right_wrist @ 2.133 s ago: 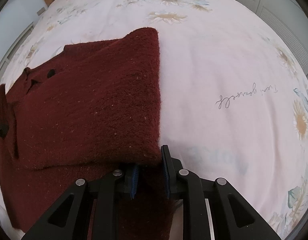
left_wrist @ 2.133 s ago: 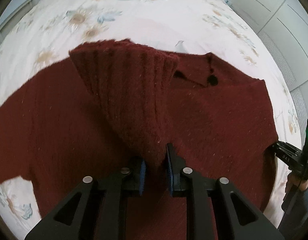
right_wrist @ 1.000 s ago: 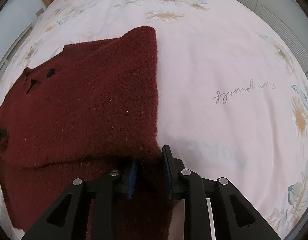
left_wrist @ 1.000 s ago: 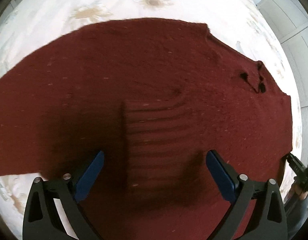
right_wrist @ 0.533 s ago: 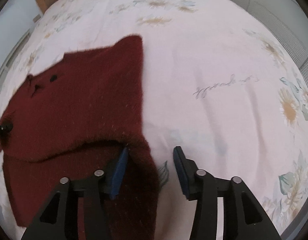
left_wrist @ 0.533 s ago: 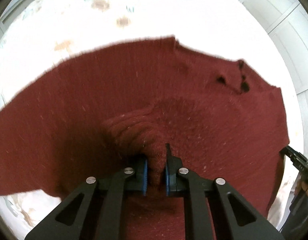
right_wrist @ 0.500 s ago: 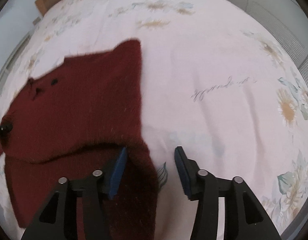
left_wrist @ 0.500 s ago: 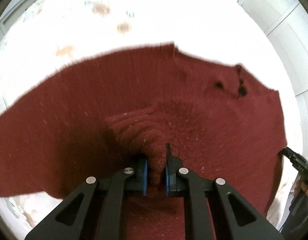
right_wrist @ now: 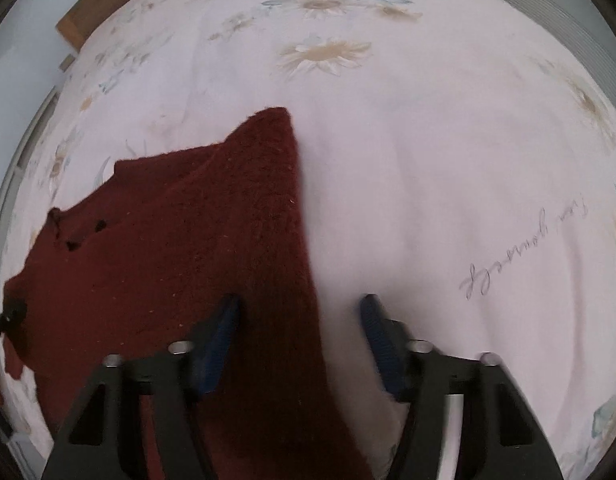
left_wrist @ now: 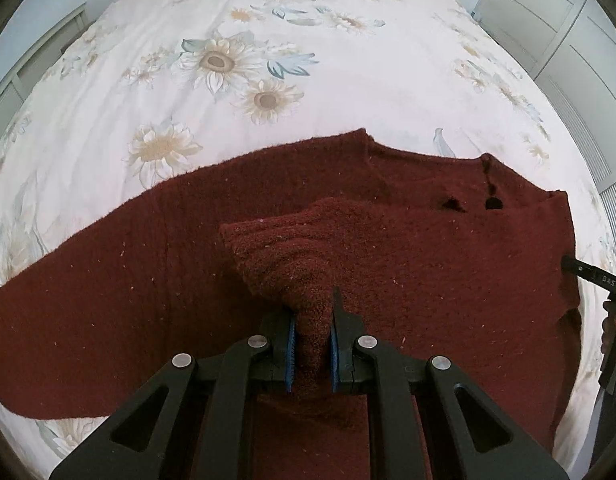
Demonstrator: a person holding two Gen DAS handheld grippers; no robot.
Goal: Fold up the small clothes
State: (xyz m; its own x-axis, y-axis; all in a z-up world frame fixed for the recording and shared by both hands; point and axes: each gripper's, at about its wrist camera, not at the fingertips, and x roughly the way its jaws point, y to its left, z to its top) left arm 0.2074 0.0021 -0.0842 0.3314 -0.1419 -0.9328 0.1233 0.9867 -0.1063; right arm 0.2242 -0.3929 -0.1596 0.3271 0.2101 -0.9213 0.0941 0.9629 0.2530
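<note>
Left claw (left_wrist: 311,334) hides the pinched sweater (left_wrist: 428,264) cuff's end.

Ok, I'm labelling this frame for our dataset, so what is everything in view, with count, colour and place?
dark red knitted sweater: one, dark red, spread on the bed, a ribbed cuff lifted at its middle.
white floral bedspread: one, white with pale sunflowers and grey script, under the sweater.
white wardrobe doors: several panels, white, beyond the bed's right side.
wooden headboard: one, brown, at the bed's far end.
left gripper: one, black with blue pads, shut on the sweater's cuff.
right gripper: one, black with blue pads, jaws apart, astride the sweater's right edge; jaws just closing.
</note>
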